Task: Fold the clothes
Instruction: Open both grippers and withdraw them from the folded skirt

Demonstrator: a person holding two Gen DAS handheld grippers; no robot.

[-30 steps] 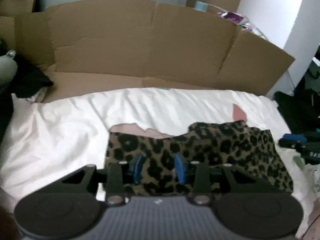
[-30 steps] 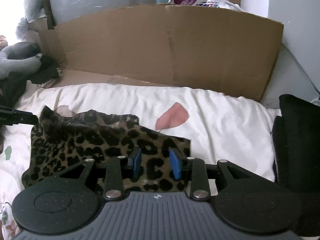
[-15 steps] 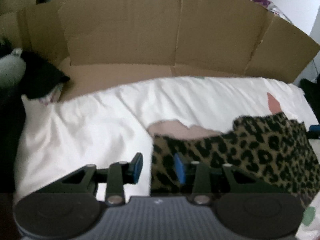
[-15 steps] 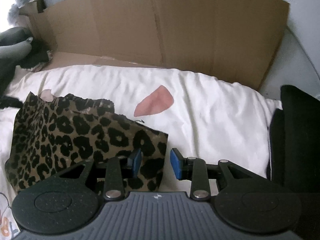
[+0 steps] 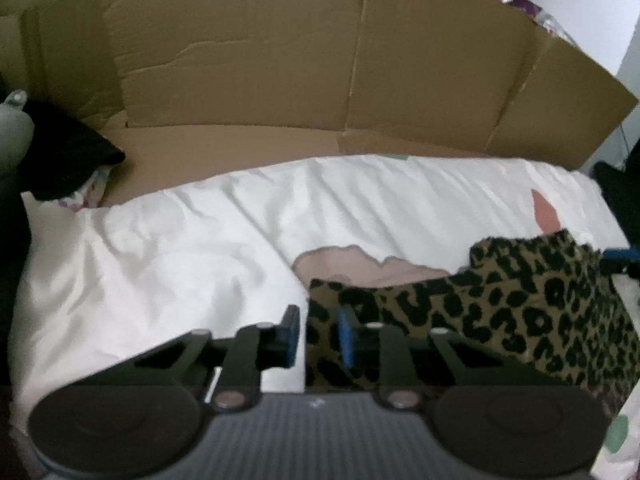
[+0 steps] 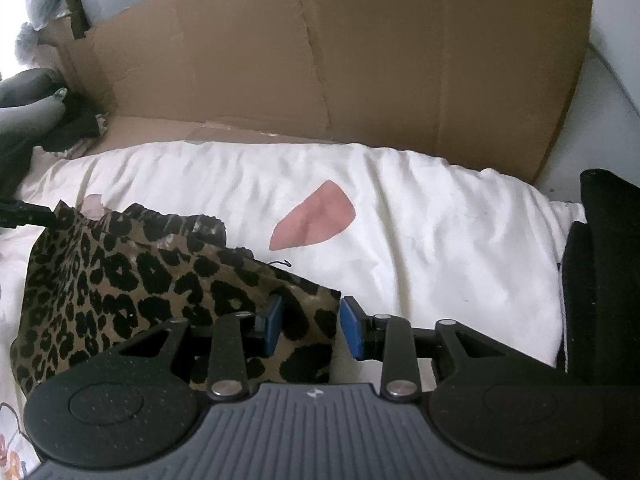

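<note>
A leopard-print garment [image 5: 520, 320] [image 6: 120, 280] lies folded on a white duvet [image 5: 180, 248] [image 6: 440, 240]. My left gripper [image 5: 318, 334] sits low at the garment's left edge. Its jaws are closing with that edge between them, and a sliver of white shows beside the left pad [image 5: 291, 334]. My right gripper [image 6: 308, 328] is at the garment's near right corner. Its jaws are closing too, with the corner lying flat between them, not pinched. The left gripper's tip [image 6: 24, 214] shows at the far left of the right wrist view.
Flattened cardboard [image 5: 320, 80] [image 6: 320, 60] stands behind the duvet. Dark clothing [image 5: 68, 160] lies at the back left, and a black fabric pile [image 6: 600, 280] borders the duvet's right side. A pink patch [image 6: 312, 224] is printed on the duvet.
The left gripper slid from the garment's middle to its left edge, the right gripper to its right corner. Both sank closer to the duvet and their jaws narrowed.
</note>
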